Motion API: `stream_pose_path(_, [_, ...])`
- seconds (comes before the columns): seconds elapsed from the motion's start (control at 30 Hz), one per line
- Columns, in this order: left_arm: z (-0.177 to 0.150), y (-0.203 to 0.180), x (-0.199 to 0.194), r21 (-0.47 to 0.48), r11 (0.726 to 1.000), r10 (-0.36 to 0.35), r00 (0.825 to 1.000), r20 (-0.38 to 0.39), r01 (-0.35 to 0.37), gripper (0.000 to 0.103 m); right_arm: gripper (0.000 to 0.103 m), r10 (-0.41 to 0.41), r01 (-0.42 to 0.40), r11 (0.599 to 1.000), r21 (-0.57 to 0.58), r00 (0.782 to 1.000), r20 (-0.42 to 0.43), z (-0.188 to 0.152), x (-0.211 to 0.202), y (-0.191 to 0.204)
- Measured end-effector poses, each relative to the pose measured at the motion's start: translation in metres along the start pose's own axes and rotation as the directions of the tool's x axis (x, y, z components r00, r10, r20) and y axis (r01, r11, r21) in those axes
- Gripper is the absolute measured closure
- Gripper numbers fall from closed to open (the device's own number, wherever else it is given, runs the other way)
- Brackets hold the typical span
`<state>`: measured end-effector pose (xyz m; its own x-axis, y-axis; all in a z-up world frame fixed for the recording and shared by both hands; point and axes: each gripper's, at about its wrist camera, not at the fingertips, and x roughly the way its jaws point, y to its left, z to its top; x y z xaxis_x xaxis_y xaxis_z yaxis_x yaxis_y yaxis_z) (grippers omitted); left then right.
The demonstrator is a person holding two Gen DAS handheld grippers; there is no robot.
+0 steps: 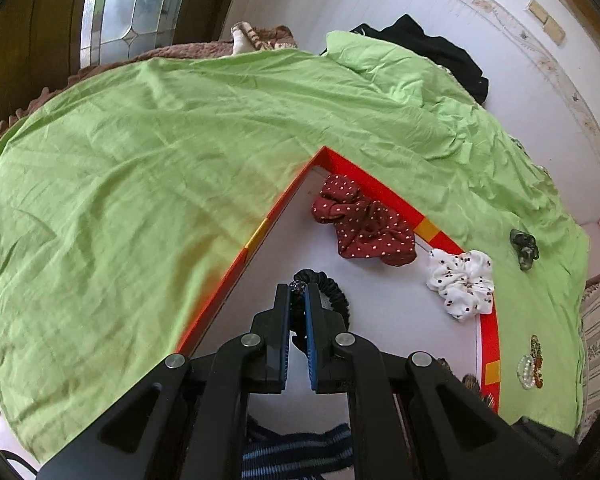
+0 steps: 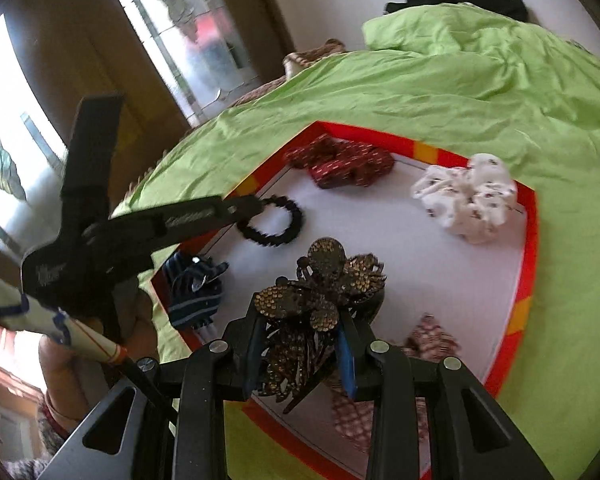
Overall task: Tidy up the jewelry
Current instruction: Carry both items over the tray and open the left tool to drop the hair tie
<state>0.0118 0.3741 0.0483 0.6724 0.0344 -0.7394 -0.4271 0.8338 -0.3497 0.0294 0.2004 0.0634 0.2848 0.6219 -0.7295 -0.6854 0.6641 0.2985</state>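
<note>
My left gripper (image 1: pixel 299 294) is shut on a black ruffled hair tie (image 1: pixel 332 286) and holds it over the white floor of a red-rimmed tray (image 1: pixel 388 192). The right wrist view shows that gripper (image 2: pixel 256 202) gripping the hair tie (image 2: pixel 274 222) from the left. My right gripper (image 2: pixel 304 320) is shut on a brown glittery flower hair claw (image 2: pixel 320 284) above the tray (image 2: pixel 528 232). A maroon dotted scrunchie (image 1: pixel 364 224) (image 2: pixel 340 162) and a white dotted scrunchie (image 1: pixel 462 282) (image 2: pixel 470 196) lie in the tray.
A striped blue scrunchie (image 2: pixel 194 292) and a checked red scrunchie (image 2: pixel 432 340) lie in the tray. On the green bedsheet (image 1: pixel 160 160) right of the tray lie a dark green claw clip (image 1: pixel 524 248) and beaded bracelets (image 1: pixel 532 364). Black clothing (image 1: pixel 432 48) lies at the back.
</note>
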Motion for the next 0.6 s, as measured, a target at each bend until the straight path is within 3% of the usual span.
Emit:
stream_pose_path(0.23, [0.0,-0.005,0.009,0.001,1.0,0.009,1.0,-0.022,-0.009,0.096,0.069,0.026,-0.028,0.999,-0.034,0.999,-0.041,-0.009,0.013,0.009])
stream_pose_path(0.47, [0.0,-0.003,0.008,-0.007,1.0,0.002,1.0,-0.016,-0.003,0.096,0.066,0.036,-0.037,0.999,-0.03,0.999,-0.029,-0.011,0.011,0.013])
stream_pose_path(0.6, [0.0,-0.002,0.002,-0.015,1.0,-0.023,1.0,0.013,0.023,0.089,0.052,0.056,-0.056,0.998,-0.003,0.998,-0.028,-0.011,0.008,0.012])
